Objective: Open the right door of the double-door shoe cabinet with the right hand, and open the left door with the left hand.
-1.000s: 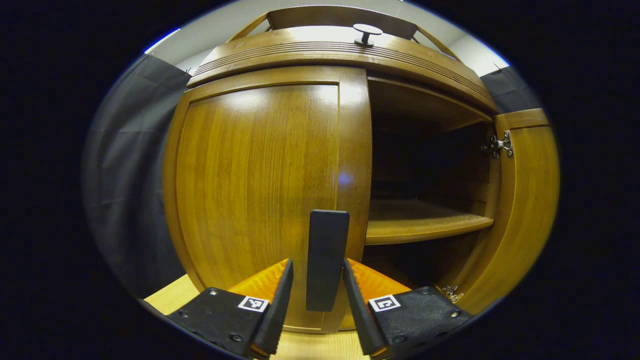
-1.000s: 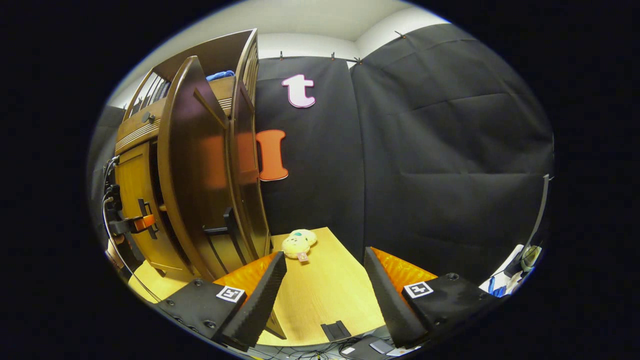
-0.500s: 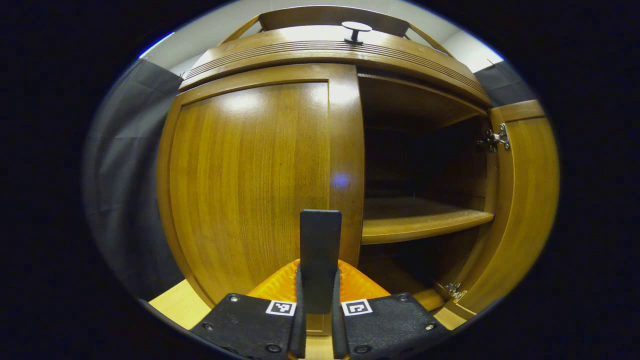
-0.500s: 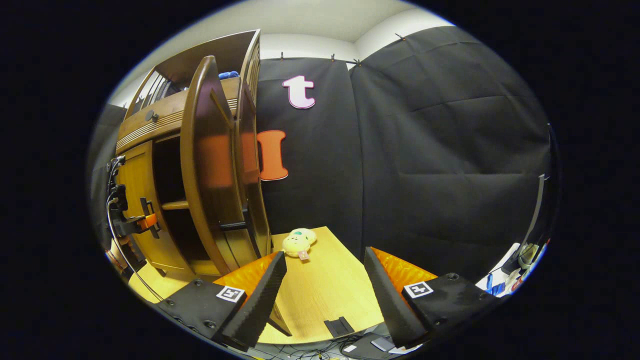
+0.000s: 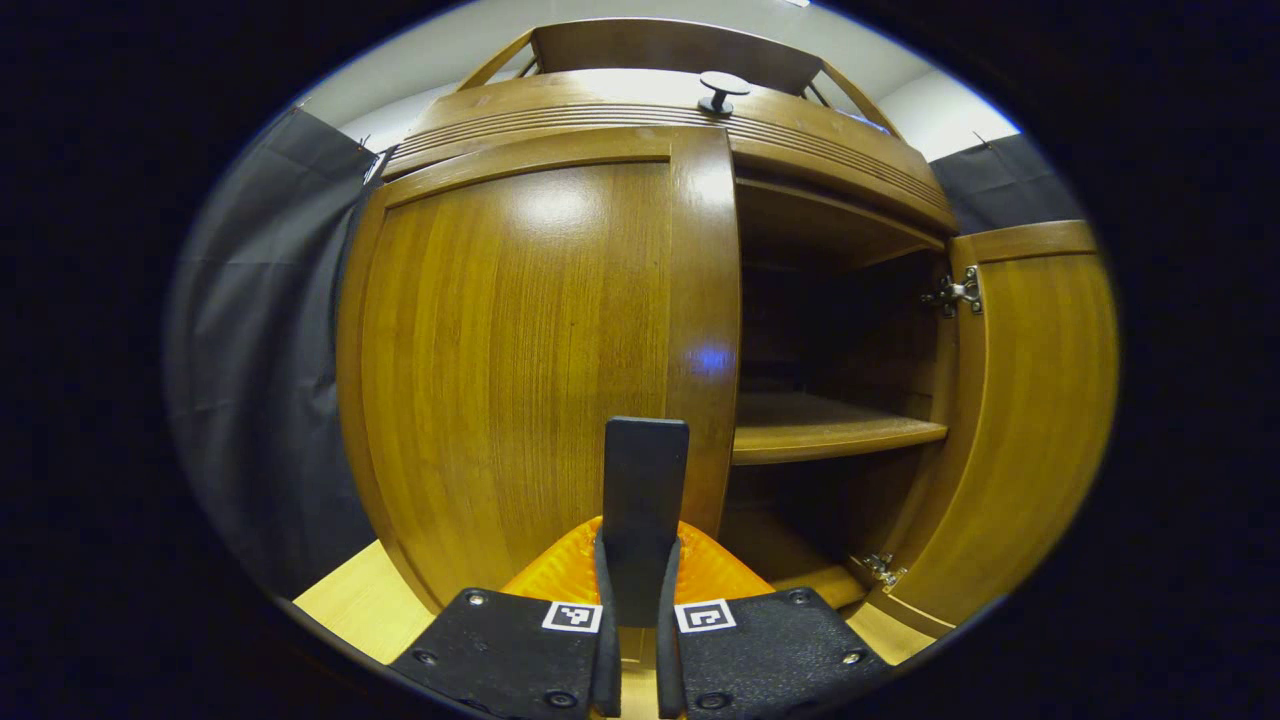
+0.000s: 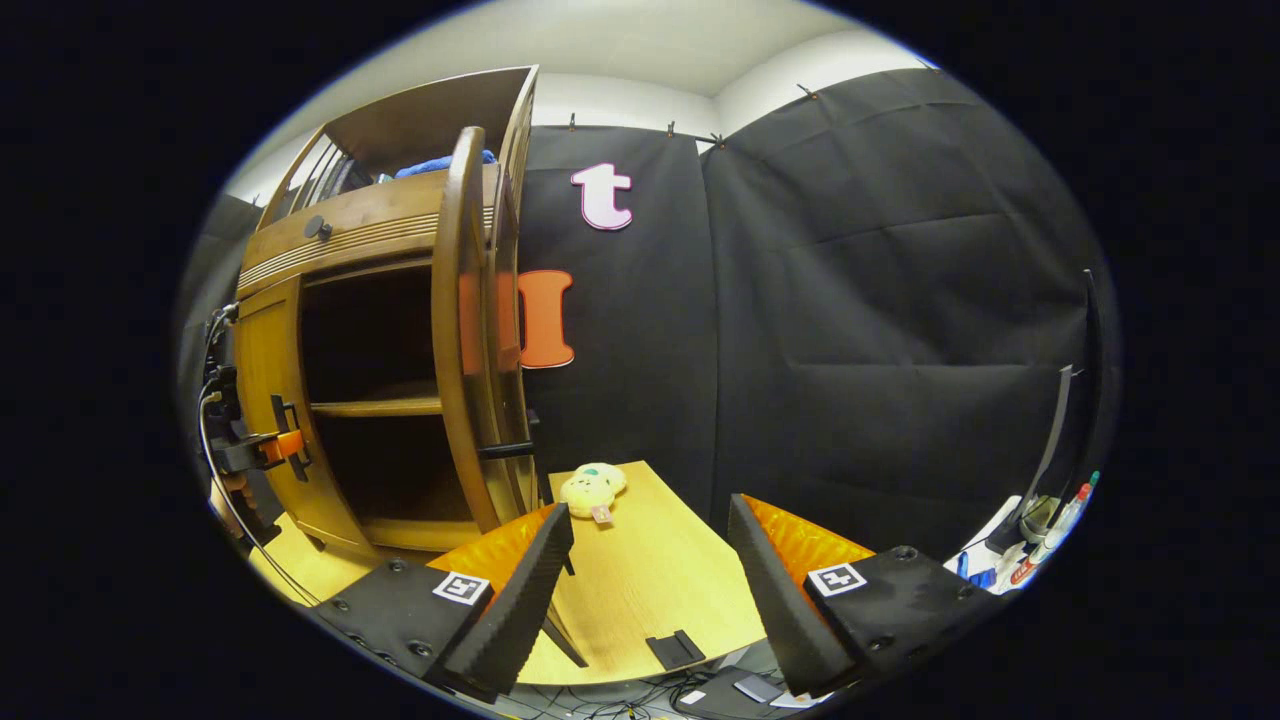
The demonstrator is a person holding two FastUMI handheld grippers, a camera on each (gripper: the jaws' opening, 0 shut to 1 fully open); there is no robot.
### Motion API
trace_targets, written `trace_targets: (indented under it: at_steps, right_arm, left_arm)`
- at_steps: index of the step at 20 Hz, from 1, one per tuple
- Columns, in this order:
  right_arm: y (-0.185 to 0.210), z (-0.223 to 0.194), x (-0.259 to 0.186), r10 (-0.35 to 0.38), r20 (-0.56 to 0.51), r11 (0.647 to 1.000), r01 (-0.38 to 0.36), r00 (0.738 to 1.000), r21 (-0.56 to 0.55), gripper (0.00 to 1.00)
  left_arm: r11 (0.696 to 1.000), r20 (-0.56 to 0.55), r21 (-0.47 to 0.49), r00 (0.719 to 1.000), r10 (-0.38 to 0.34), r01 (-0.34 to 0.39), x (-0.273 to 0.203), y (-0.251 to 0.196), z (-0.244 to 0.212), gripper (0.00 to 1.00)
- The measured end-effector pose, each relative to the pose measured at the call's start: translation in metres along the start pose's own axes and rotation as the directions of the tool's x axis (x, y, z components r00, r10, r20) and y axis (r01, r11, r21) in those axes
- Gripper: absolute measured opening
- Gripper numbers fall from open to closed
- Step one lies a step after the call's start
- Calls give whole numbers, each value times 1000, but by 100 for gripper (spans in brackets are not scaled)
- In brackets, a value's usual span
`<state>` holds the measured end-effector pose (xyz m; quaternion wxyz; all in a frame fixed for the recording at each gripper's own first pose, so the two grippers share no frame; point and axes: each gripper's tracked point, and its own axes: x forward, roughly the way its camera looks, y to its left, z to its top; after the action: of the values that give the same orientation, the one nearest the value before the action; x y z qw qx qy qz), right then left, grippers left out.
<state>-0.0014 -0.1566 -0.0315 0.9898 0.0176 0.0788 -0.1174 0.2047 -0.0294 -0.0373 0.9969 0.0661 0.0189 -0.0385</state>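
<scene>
The wooden shoe cabinet (image 5: 660,100) stands close in the left gripper view. Its left door (image 5: 520,350) looks closed or barely moved, and my left gripper (image 5: 637,560) is shut on that door's dark upright handle (image 5: 645,470). The right door (image 5: 1030,400) is swung wide open, baring a shelf (image 5: 830,435) and a dark inside. In the right gripper view the right door (image 6: 465,340) shows edge-on with its handle (image 6: 505,450) pointing right. My right gripper (image 6: 648,510) hangs open over the table, apart from the door. The left gripper (image 6: 260,450) shows small at the left door.
A pale plush toy (image 6: 592,487) lies on the light wooden table (image 6: 650,590) just right of the open door. A round knob (image 5: 718,88) sits on the drawer above the doors. Pens and small items (image 6: 1040,520) lie at the far right, and cables and devices (image 6: 740,690) below the table edge.
My left gripper has shut on the left door's handle. The right door has swung farther open, turning edge-on in the right gripper view. My right gripper has stayed open.
</scene>
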Motion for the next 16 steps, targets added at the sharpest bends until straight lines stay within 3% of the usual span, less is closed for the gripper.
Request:
trace_targets:
  at_steps: [1,2,9,11,15,16]
  right_arm:
    - [4,-1,-2,-3,-1,1000,3,1000,-1,100]
    - [6,0,-5,-7,2,1000,7,1000,0,94]
    - [35,-8,-33,-29,19,999,30,999,-12,94]
    - [44,-10,-39,-31,13,999,31,999,-6,100]
    - [57,-12,-47,-40,10,999,40,999,11,100]
    - [61,-11,-49,-40,12,999,39,999,13,94]
  left_arm:
    - [1000,-1,-2,1000,-10,10,-5,0,1,14]
    - [1000,-1,-3,1000,-20,20,-10,1,0,13]
    - [996,10,-39,997,-74,74,-43,14,1,13]
    - [995,4,-38,996,-93,93,-49,17,1,13]
    - [992,-2,-49,993,-116,116,-63,24,0,13]
    - [992,-2,-49,993,-118,117,-65,25,0,13]
